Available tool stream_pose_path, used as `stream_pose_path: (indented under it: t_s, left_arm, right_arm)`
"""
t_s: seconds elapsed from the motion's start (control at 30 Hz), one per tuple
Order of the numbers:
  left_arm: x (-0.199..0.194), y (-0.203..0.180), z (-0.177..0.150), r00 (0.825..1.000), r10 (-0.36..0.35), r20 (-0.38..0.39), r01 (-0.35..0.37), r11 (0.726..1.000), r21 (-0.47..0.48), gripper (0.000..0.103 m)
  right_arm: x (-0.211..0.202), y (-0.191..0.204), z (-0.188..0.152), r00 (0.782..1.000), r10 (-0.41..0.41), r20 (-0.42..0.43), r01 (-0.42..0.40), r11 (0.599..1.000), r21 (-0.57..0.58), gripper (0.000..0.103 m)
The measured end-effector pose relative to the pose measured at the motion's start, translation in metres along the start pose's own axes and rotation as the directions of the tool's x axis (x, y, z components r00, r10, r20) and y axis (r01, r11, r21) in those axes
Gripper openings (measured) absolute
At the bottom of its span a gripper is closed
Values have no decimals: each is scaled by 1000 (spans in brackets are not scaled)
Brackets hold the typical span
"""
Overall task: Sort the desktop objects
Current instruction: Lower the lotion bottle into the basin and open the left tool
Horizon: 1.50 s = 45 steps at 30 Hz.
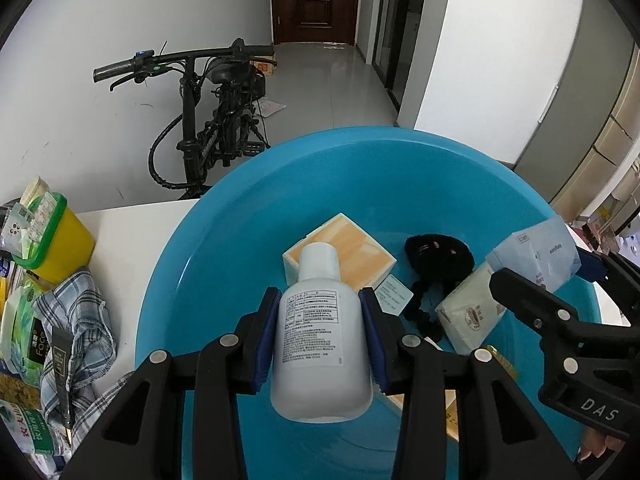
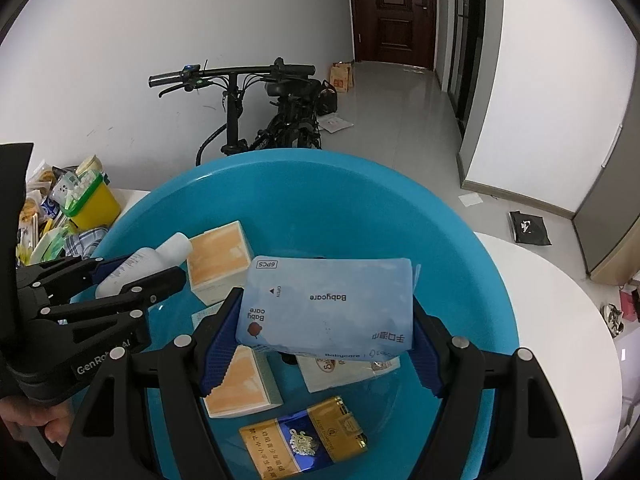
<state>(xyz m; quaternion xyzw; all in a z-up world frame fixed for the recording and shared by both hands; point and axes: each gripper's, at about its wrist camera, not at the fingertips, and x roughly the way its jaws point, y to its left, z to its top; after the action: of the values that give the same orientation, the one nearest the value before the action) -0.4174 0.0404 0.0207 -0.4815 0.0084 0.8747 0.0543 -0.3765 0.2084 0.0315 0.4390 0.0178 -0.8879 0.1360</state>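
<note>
Blue-padded fingers (image 1: 267,338) of the left gripper (image 1: 322,336) pinch a white plastic bottle (image 1: 320,344), long axis along the fingers, cap pointing away, over the round blue plastic basin (image 1: 248,216). The right gripper (image 2: 324,336) clamps a pale blue wipes packet (image 2: 328,304) crosswise, lying flat over the same basin. Judged step: dropping both in; next, both jaws must part.

Basin (image 2: 120,240) floor crowded; far side free
</note>
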Motion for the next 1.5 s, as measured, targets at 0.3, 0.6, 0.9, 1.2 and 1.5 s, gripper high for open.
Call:
stream_pose_path:
  t_s: [0.3, 0.6, 0.9, 1.2, 1.5]
  left_arm:
    - [-2, -1, -1, 1000, -1, 4, 1, 1000, 3, 42]
    - [7, 0, -1, 999, -12, -30, 12, 1000, -7, 42]
    - [20, 1, -3, 995, -36, -98, 36, 999, -5, 42]
    - [21, -1, -3, 994, -39, -100, 39, 999, -2, 42]
    - [10, -1, 0, 998, -31, -48, 31, 1000, 2, 66]
  right_arm:
    - [-2, 1, 2, 1000, -5, 8, 5, 1000, -4, 73]
    - [3, 3, 2, 1000, -13, -3, 13, 1000, -8, 73]
    - [19, 2, -3, 998, 11, -63, -12, 1000, -15, 73]
    - [21, 0, -4, 997, 9, -76, -10, 1000, -13, 73]
    - [21, 1, -3, 997, 7, -71, -9, 1000, -18, 73]
